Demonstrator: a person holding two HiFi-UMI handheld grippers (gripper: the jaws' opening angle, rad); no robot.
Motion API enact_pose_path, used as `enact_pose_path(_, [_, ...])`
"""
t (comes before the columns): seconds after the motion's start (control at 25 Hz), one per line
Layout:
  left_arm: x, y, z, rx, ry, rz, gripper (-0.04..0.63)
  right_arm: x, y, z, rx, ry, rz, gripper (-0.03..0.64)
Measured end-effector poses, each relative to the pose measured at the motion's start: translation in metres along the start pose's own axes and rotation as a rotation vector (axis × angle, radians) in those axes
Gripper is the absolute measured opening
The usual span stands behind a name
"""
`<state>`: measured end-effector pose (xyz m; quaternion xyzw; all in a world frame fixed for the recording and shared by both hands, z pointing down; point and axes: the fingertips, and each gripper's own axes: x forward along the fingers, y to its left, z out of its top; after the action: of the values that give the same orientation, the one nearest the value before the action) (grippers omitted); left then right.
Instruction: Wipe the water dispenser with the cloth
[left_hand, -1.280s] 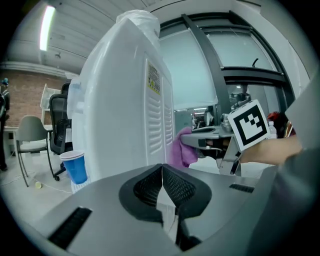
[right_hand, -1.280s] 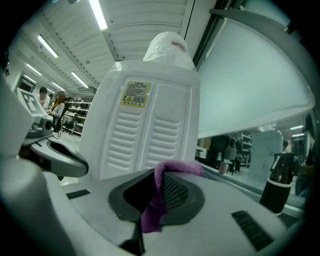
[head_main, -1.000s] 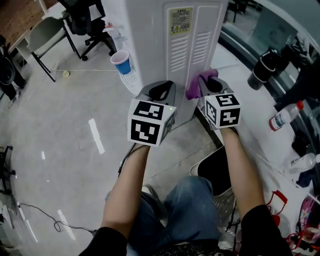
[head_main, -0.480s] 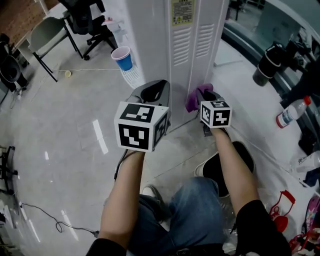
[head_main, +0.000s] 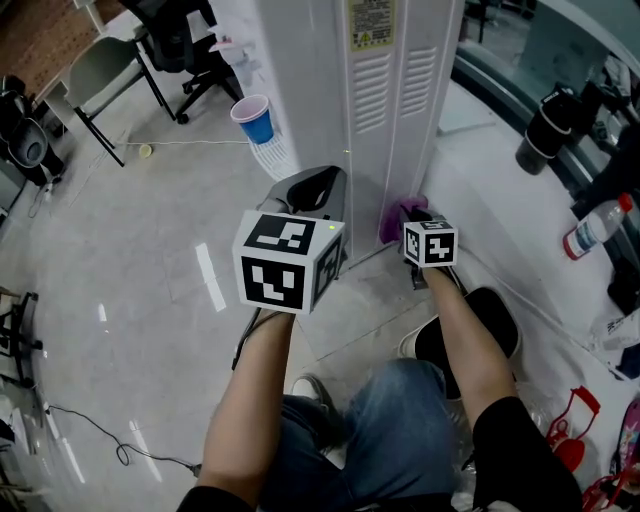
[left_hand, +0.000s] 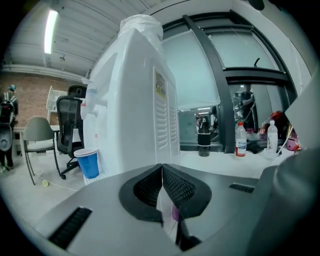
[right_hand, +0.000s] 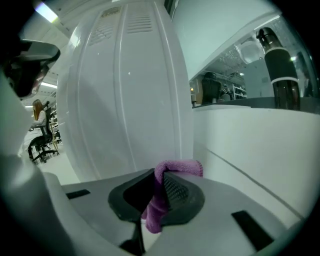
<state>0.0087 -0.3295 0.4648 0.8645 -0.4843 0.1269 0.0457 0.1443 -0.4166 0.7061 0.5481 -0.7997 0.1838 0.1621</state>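
The white water dispenser (head_main: 385, 110) stands upright on the floor, its vented back panel toward me. My right gripper (head_main: 408, 212) is shut on a purple cloth (head_main: 400, 214), which is pressed low against the dispenser's back near its base. In the right gripper view the purple cloth (right_hand: 165, 187) folds out of the shut jaws, right before the dispenser's panel (right_hand: 125, 100). My left gripper (head_main: 318, 185) hovers left of it, shut and holding nothing. Its view looks past the shut jaws of the left gripper (left_hand: 162, 172) at the dispenser (left_hand: 132, 110).
A blue paper cup (head_main: 254, 119) sits on the dispenser's drip tray at the front. Office chairs (head_main: 175, 45) stand at the back left. To the right is a white ledge (head_main: 520, 215) with a black flask (head_main: 545, 130) and a plastic bottle (head_main: 598, 226).
My right gripper has slid the purple cloth down the dispenser's back panel toward its base. The left gripper has hardly moved.
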Motion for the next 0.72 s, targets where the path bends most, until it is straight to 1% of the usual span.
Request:
enact_pose_path(0.12, [-0.001, 0.001, 0.002, 0.034, 0.002, 0.015, 0.026, -0.005, 0.004, 0.007, -0.023, -0.02, 0.003, 0.032])
enact_pose_path(0.24, [-0.001, 0.0, 0.005, 0.019, -0.005, 0.013, 0.026, -0.023, 0.012, 0.034, -0.05, -0.085, 0.01, 0.032])
enact_pose_path(0.4, [-0.003, 0.002, 0.007, 0.001, 0.001, 0.025, 0.026, -0.057, 0.027, 0.082, -0.109, -0.181, 0.018, 0.032])
enact_pose_path(0.52, [-0.007, 0.007, 0.013, -0.016, -0.011, 0.044, 0.026, -0.085, 0.044, 0.122, -0.146, -0.265, 0.04, 0.032])
enact_pose_path(0.72, [-0.018, 0.006, 0.028, 0.0, -0.03, 0.054, 0.026, -0.132, 0.072, 0.188, -0.214, -0.398, 0.092, 0.032])
